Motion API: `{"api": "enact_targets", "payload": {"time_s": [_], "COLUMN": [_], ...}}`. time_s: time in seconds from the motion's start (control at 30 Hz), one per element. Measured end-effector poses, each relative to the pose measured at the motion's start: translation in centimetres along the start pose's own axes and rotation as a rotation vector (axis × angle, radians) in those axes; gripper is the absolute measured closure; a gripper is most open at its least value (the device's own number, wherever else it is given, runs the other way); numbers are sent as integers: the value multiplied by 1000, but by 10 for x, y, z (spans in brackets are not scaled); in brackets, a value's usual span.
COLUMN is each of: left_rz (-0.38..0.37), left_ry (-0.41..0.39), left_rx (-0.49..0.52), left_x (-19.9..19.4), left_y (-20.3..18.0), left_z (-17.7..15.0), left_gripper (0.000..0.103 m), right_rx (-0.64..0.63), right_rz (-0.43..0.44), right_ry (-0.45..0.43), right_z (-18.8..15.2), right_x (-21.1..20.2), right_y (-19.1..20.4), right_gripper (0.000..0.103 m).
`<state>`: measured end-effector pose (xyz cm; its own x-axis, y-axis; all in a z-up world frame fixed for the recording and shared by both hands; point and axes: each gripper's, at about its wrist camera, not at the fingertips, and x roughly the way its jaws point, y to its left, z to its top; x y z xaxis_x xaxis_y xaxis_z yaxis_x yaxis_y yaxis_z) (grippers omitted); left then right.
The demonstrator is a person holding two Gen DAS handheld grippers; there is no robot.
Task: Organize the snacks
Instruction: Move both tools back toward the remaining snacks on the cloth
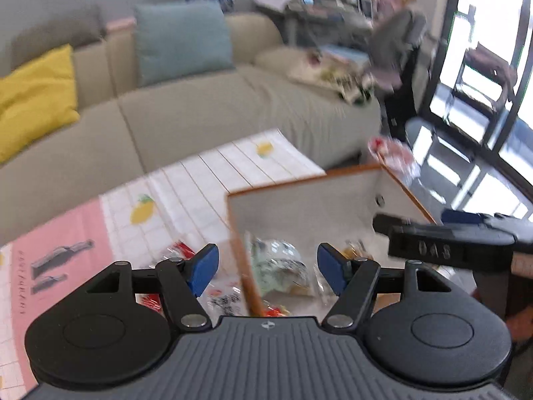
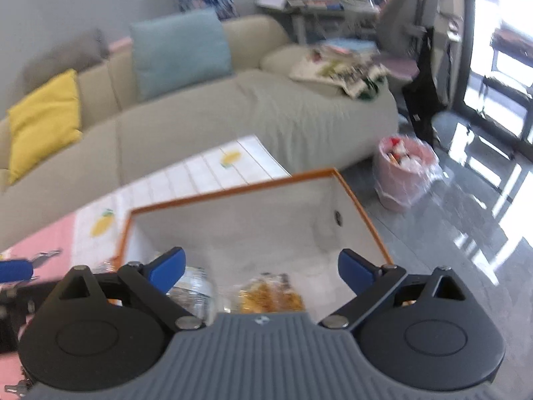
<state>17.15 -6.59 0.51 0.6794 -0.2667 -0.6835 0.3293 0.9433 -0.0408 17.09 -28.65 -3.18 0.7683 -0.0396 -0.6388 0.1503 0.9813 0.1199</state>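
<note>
The left gripper (image 1: 268, 271) has its blue pads spread wide with nothing pinched between them; it hangs over the near left wall of the grey storage box (image 1: 299, 206) with the orange rim, so one pad sits outside the box and the other above its inside. Below the gap, inside the box, lies a pale green snack packet (image 1: 279, 270), clear of both pads. Outside the box, on its left, red-and-white snack packets (image 1: 216, 295) lie on the tablecloth (image 1: 186, 186), partly hidden by the gripper's body. The right gripper (image 2: 261, 270) is likewise spread wide and empty, held above the box's inside. Beneath it lie a yellow-orange snack bag (image 2: 269, 295) and a clear silvery packet (image 2: 196, 291), both cut off by the gripper's body and too blurred to read. In the left view the right gripper shows as a dark shape over the box's right side. Beyond the box stands a beige sofa (image 2: 200, 126); to the box's right, on the floor, a pink-lined bin (image 2: 404, 170). Both views are smeared by motion.
</note>
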Motion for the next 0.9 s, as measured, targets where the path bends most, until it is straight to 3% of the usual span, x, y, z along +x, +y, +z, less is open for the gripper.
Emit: {"api": "enact_targets", "payload": {"time_s": [0.17,0.3,0.5,0.63,0.77,0.9], "left_rz": [76,120,243,246,216,208], "left_ry": [-99,-157,-129,-89,-44,9], "left_rx": [-47,-114,-237,-332,-390,-395], "left_x": [-31,-49,-58,-62,-70,-65], "left_y": [23,50,92,122,143,152], "left_z": [-15,-37,-75,-105,-134,-151], "left_gripper": [23,24,25,31,33,33], "right_rx": [-61,-84,-97,-113,-247,-311], "right_rz": [61,106,179,227,223,223], "right_ry": [-94,-93,-70,-43,-16,34], "right_z": [-22,-38,-63,-82,-108,-128], "right_x": [-30,-40,-47,-48,-45,-36], "right_y": [36,59,89,110,136,151], "right_gripper": [3,3,3,4,5,22]}}
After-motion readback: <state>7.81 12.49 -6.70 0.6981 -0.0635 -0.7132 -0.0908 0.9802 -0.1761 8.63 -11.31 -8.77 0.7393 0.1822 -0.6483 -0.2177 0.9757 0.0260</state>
